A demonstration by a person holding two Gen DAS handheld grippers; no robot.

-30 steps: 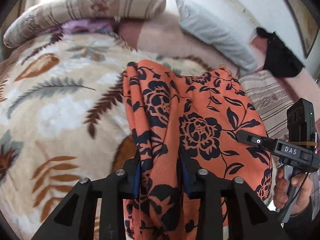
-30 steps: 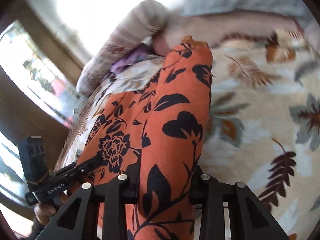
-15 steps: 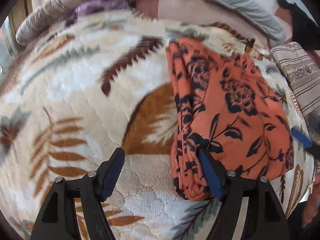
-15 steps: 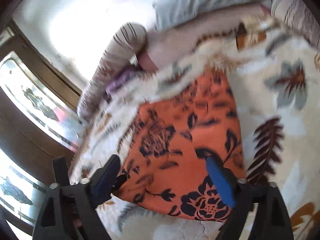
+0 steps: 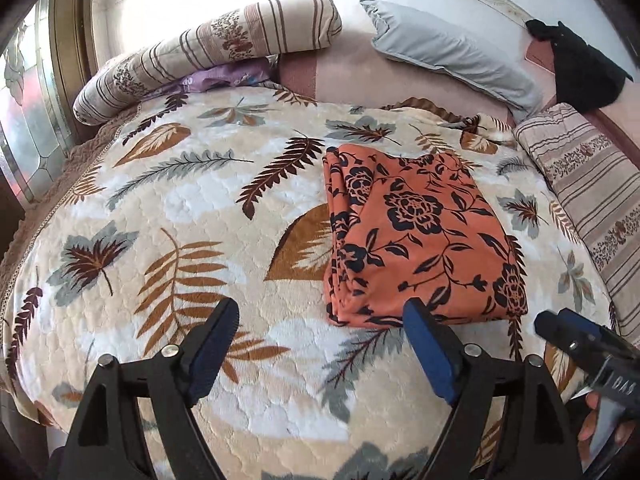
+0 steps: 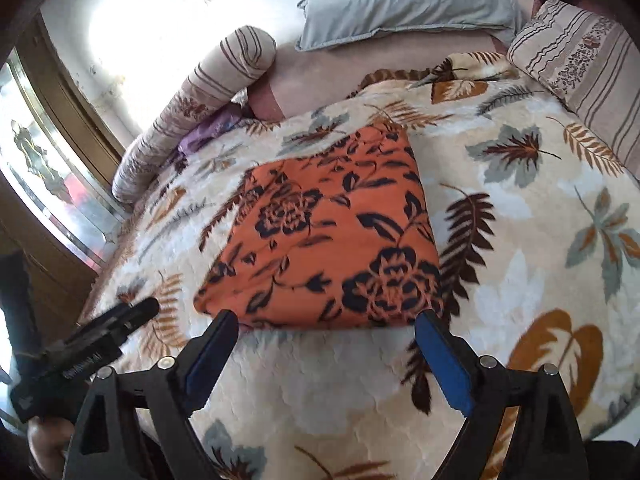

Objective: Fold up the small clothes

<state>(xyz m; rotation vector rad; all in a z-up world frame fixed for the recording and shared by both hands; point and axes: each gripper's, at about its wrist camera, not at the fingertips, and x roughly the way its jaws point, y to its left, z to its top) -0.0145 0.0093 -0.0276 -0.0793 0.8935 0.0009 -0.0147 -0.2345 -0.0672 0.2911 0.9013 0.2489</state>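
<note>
Bed w/ leaf-print blanket [image 5: 192, 208], striped bolster [image 5: 208, 48] and grey pillow [image 5: 448, 52] at the far end. Orange floral garment [image 5: 416, 240] lies folded flat on the blanket, right of centre. Left tool [image 5: 320, 344] wide open, jaws just been opening, nothing between them, near the garment's front edge. Right tool [image 6: 326, 344] also wide open, empty, just in front of the garment.

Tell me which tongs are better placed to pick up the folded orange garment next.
Right, probably. The right tongs stand open with the orange floral garment's near edge centred just ahead. The left tongs, also open, face mostly bare leaf-print blanket, with the garment off to their right side.
</note>
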